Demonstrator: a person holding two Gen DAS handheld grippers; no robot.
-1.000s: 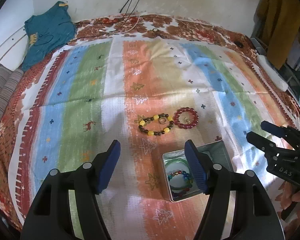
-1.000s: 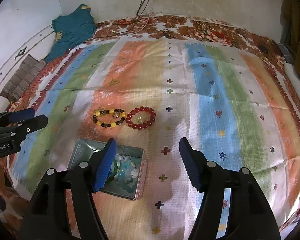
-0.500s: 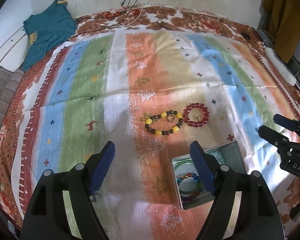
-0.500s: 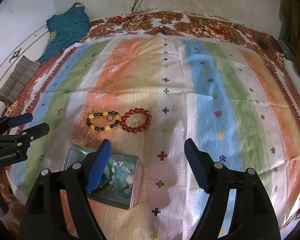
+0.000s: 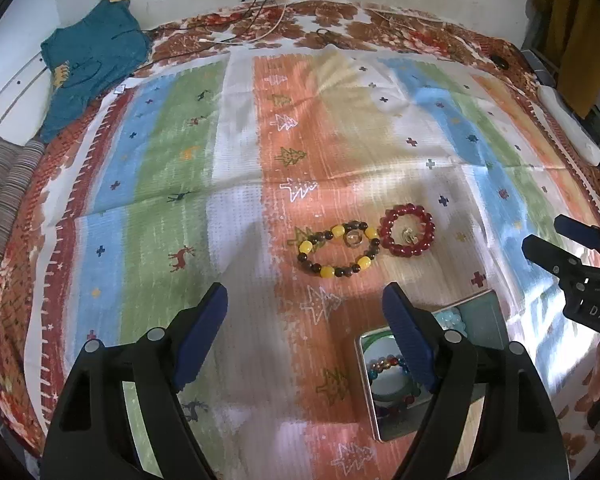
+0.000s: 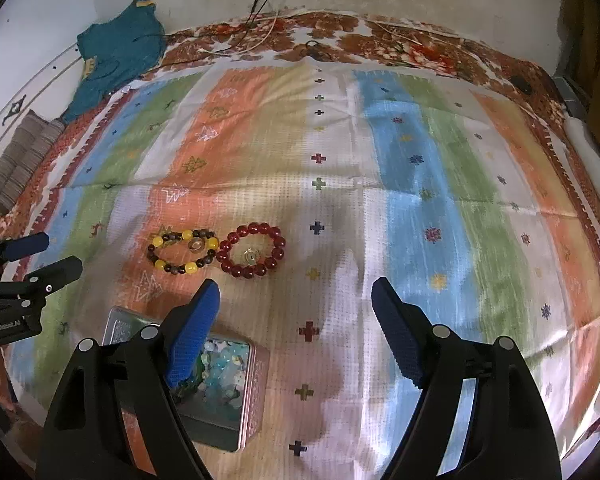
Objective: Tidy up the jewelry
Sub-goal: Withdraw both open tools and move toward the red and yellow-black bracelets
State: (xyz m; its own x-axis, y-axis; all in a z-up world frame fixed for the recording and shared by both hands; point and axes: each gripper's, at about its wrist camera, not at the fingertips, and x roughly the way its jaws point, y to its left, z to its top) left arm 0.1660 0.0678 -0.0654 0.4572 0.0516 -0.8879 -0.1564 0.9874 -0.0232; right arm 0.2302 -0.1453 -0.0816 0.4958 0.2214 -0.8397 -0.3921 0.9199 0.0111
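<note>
A yellow-and-brown bead bracelet (image 5: 338, 252) (image 6: 183, 251) lies on the striped cloth with a small ring (image 5: 354, 237) inside it. Beside it on the right lies a red bead bracelet (image 5: 408, 230) (image 6: 252, 249) with a small ring (image 6: 252, 256) inside. An open metal tin (image 5: 366, 384) (image 6: 248, 396) holding bead bracelets stands nearer to me. My left gripper (image 5: 305, 304) is open and empty, hovering short of the yellow bracelet. My right gripper (image 6: 296, 300) is open and empty, right of the tin; it also shows in the left wrist view (image 5: 556, 238).
The striped cloth (image 6: 420, 184) covers a bed with a floral sheet (image 6: 380, 40). A teal garment (image 5: 88, 60) and folded striped cloth (image 5: 4, 200) lie at the far left. Cables (image 5: 260, 8) run at the back wall. A white object (image 5: 572, 128) lies at the right edge.
Both grippers have drawn back and a little left, so the bracelets and tin sit further right and lower in the left view. Nothing was picked up.
</note>
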